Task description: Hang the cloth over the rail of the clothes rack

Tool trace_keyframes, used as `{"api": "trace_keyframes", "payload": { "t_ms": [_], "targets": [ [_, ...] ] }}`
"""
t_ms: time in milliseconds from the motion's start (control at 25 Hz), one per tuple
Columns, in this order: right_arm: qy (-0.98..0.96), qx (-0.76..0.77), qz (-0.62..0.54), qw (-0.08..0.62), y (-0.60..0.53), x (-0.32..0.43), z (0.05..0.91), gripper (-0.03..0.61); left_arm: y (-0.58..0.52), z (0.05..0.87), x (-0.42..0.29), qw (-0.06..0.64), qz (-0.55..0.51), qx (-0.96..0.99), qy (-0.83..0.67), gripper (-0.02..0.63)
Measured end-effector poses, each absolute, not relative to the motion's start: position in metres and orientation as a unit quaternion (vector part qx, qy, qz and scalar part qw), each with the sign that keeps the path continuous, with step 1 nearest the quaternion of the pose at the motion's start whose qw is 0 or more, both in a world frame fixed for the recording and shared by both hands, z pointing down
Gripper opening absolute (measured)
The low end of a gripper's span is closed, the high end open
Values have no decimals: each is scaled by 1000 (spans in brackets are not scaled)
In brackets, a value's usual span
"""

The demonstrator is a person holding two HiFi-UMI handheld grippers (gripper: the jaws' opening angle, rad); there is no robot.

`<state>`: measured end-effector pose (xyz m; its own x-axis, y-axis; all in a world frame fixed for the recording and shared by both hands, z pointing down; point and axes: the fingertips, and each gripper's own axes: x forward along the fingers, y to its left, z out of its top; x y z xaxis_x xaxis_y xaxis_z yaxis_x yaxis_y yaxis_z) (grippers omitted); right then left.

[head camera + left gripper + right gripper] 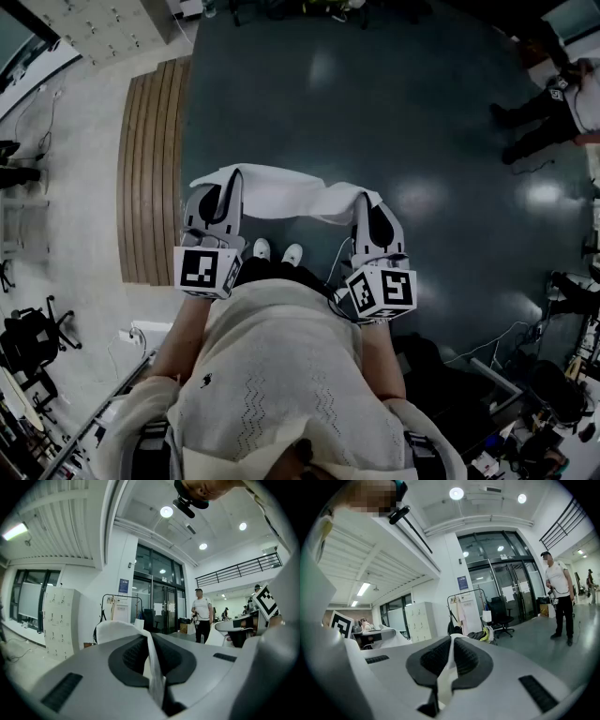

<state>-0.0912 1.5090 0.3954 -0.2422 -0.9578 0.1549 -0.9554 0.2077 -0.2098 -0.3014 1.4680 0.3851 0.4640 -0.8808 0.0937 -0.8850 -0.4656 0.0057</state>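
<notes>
A white cloth (281, 192) is stretched between my two grippers above the dark floor. My left gripper (217, 202) is shut on its left end, my right gripper (372, 220) on its right end. In the left gripper view the cloth (152, 667) runs pinched between the dark pads of the gripper (147, 637). The right gripper view shows the cloth (449, 667) clamped in the same way in that gripper (453, 641). The clothes rack (119, 609) stands far off by the white wall, with items hanging on it; it also shows as a black rack (464, 606) beside the lockers.
A person (202, 616) stands on the grey floor near the glass doors, the same person (559, 602) at the right. An office chair (501, 616) and bags sit by the rack. Lockers (61, 620) line the left wall. A wooden floor strip (150, 169) lies to my left.
</notes>
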Motion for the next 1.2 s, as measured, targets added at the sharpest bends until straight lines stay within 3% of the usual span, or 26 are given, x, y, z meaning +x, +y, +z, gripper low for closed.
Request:
{"api": "trace_keyframes", "payload": {
  "t_ms": [520, 1200],
  "targets": [
    [783, -611, -116, -10, 1453, -69, 388, 23, 1412, 383, -282, 23, 33, 852, -522, 20],
    [778, -614, -134, -17, 1159, -119, 392, 23, 1119, 385, -318, 32, 10, 866, -499, 20]
  ]
}}
